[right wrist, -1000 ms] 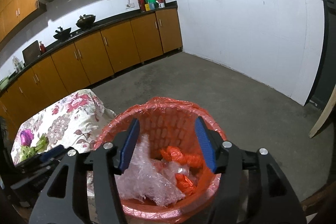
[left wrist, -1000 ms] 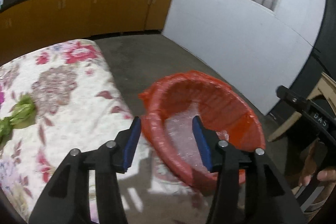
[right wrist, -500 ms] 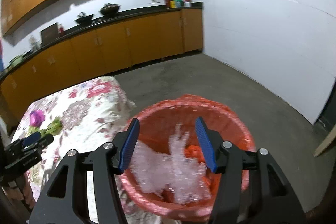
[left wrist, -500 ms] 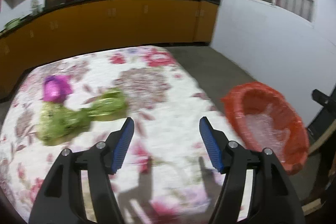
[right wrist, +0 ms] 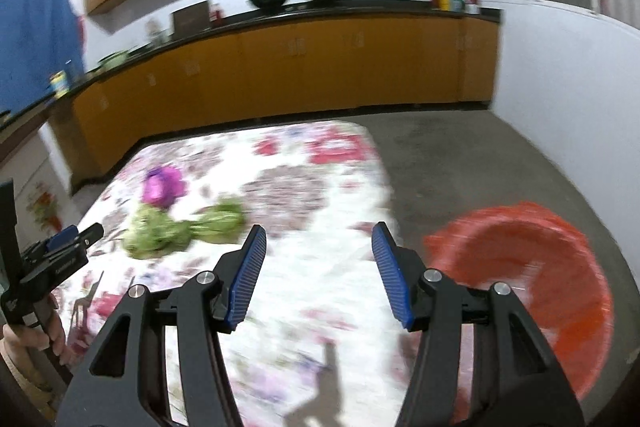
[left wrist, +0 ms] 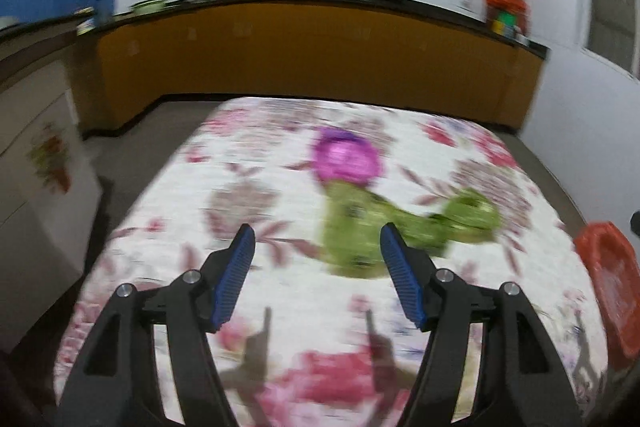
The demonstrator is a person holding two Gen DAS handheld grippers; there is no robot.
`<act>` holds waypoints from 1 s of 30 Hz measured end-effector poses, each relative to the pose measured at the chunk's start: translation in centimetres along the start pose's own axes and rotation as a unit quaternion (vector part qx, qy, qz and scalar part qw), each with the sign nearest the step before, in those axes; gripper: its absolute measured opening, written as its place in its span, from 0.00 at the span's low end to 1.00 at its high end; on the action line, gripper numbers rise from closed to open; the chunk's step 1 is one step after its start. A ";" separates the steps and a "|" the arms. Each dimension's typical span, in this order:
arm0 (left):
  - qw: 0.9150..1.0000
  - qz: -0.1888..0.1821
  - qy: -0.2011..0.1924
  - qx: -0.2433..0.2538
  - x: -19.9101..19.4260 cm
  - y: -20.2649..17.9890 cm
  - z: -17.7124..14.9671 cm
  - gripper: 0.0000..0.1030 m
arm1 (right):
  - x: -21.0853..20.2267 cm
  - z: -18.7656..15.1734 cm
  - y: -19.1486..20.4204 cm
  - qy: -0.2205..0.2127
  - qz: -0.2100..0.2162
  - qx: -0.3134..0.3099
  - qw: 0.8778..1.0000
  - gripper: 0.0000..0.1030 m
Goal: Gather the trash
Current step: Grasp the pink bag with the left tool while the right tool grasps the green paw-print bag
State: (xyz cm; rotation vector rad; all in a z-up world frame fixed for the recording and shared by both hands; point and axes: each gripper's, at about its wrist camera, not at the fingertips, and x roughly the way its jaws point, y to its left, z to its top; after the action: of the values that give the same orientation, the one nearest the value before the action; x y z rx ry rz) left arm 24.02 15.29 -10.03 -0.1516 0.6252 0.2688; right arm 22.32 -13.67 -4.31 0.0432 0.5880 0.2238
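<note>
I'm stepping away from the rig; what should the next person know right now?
Left gripper: open, empty, jaws have just been opening, aimed at the table.
Right gripper: open, empty.
Crumpled green plastic wrappers and a purple crumpled wrapper lie on the floral tablecloth.
Red-lined round trash basket stands on the floor at the table's right edge.
Done: some trash seems already binned, though blur hides it.
Left: bin the green and purple pieces.

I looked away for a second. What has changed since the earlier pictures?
Both grippers swung from the red bin toward the floral table. The left gripper has just been opening, nothing between its jaws; the right gripper stays open, empty. Green wrappers and purple wrapper unmoved.
</note>
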 end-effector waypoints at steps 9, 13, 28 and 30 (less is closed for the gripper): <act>0.998 0.056 -0.024 -0.027 -0.7 5.9 0.5 0.69 | 6.6 0.0 8.7 0.046 0.058 -0.027 0.997 0.49; 0.997 0.062 -0.026 -0.046 -0.6 8.1 0.8 0.69 | 9.9 -0.4 11.5 0.080 0.071 -0.034 0.994 0.45; 0.998 0.026 -0.016 -0.051 2.7 8.3 3.7 0.69 | 15.2 -2.3 13.5 0.149 0.073 -0.043 0.985 0.18; 0.999 0.010 -0.010 -0.045 3.7 7.0 4.3 0.69 | 14.8 -2.4 13.0 0.146 0.070 -0.048 0.986 0.17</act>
State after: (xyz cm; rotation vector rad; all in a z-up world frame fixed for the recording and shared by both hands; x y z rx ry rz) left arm 27.20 23.61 -9.21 -0.2300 0.5959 0.3170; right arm 30.41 2.19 -13.02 -0.0425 0.8666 0.3994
